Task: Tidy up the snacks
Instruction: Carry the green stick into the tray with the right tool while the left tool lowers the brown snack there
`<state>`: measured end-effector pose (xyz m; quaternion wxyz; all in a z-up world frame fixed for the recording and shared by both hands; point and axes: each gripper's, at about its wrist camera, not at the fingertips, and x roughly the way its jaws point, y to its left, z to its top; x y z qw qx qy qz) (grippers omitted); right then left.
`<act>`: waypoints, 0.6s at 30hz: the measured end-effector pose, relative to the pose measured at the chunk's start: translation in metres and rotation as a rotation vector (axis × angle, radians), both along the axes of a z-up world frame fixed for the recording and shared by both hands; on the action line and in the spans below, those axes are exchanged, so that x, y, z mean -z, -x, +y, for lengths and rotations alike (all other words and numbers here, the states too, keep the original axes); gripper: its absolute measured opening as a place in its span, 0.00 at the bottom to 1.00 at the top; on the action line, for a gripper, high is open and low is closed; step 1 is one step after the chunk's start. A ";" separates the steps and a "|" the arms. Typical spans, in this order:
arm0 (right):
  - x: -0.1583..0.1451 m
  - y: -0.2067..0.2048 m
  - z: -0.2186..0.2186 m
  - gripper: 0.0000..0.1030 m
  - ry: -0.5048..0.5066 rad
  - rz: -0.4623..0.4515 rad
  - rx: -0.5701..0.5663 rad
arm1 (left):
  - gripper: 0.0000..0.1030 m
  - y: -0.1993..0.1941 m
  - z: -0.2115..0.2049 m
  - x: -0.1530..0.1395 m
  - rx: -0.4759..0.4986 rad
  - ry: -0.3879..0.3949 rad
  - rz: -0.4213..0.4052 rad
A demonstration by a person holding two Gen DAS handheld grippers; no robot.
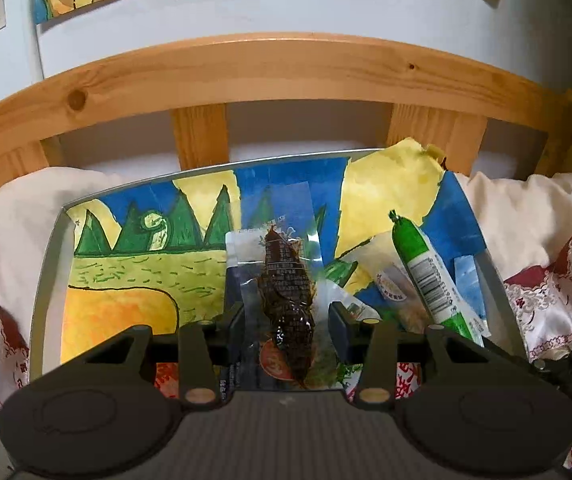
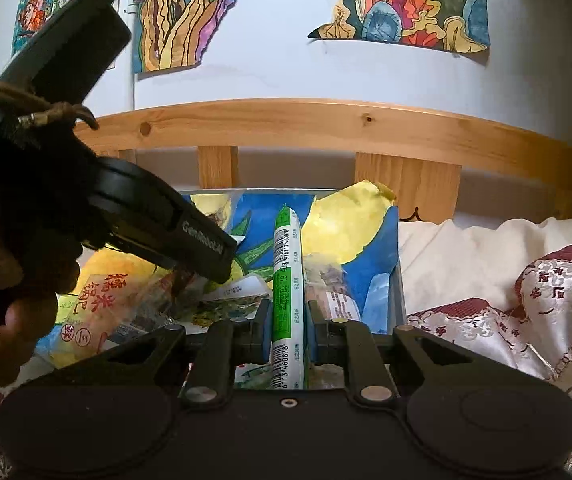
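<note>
Snacks sit in a grey tray (image 1: 51, 264) lined with a painted sheet (image 1: 133, 256), on bedding by a wooden headboard (image 1: 269, 68). My left hand (image 2: 13, 280) tilts its gripper down over the tray. Left gripper (image 1: 286, 320) pinches a clear packet with a dark brown snack (image 1: 290, 280), held above the tray. Right gripper (image 2: 288, 328) is pressed onto a green sausage stick (image 2: 286, 264), pointing away along its fingers. Red-lettered wrapper (image 2: 101, 300) lies in the tray, lower left.
</note>
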<state>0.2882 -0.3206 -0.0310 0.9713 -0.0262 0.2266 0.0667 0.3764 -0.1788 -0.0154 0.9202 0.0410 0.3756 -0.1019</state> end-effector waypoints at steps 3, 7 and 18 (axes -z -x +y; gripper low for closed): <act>0.001 -0.003 0.001 0.17 0.001 0.003 -0.003 | 0.47 0.000 0.000 0.005 -0.009 -0.003 0.005; 0.005 -0.005 0.000 0.17 -0.008 0.013 -0.002 | 0.47 -0.002 0.000 0.009 -0.015 -0.007 0.012; 0.006 -0.006 0.005 0.18 0.026 0.005 -0.012 | 0.48 -0.005 0.001 0.011 -0.018 -0.009 0.018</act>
